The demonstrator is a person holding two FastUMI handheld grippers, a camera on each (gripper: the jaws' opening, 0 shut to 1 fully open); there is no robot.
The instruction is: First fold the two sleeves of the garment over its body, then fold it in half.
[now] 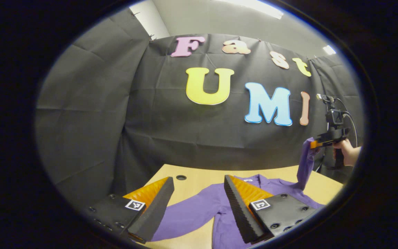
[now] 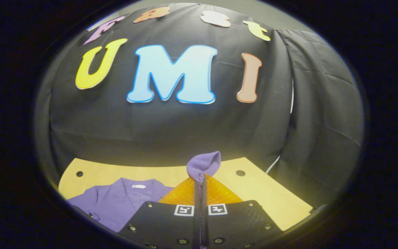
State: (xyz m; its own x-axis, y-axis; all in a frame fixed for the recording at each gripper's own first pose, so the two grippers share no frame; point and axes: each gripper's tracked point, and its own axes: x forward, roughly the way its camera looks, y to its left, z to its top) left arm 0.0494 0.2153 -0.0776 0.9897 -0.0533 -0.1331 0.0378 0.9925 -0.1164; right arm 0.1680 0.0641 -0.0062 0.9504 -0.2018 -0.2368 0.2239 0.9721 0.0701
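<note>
A: Start with what is nearest you; how does your left gripper (image 1: 199,193) stand?

B: In the left gripper view your two fingers are spread wide with nothing between them; under that gap lies the purple garment (image 1: 219,211) on the pale wooden table (image 1: 192,173), one sleeve (image 1: 185,216) flat and running out toward the lower left of that view.

A: And which way does the garment point?

B: Its collar (image 1: 254,180) lies at the far side, toward the booth's black cloth wall (image 1: 150,131); so the body's long axis runs from you away toward that wall, with the hem end passing below the frame.

A: Your right gripper (image 2: 200,180)?

B: In the right gripper view your fingers are pressed together on the ribbed cuff (image 2: 204,162) of the other sleeve; the cuff's end bulges out just past the fingertips; the collar (image 2: 135,185) and shoulder show flat on the table (image 2: 271,193) to the lower left.

A: Farther off?

B: In the left gripper view, at the far right, your hand (image 1: 347,152) holds the right gripper (image 1: 318,143) up above the table's edge; the lifted sleeve (image 1: 306,166) hangs nearly upright from it down to the garment's shoulder; behind it all stands the wall.
</note>
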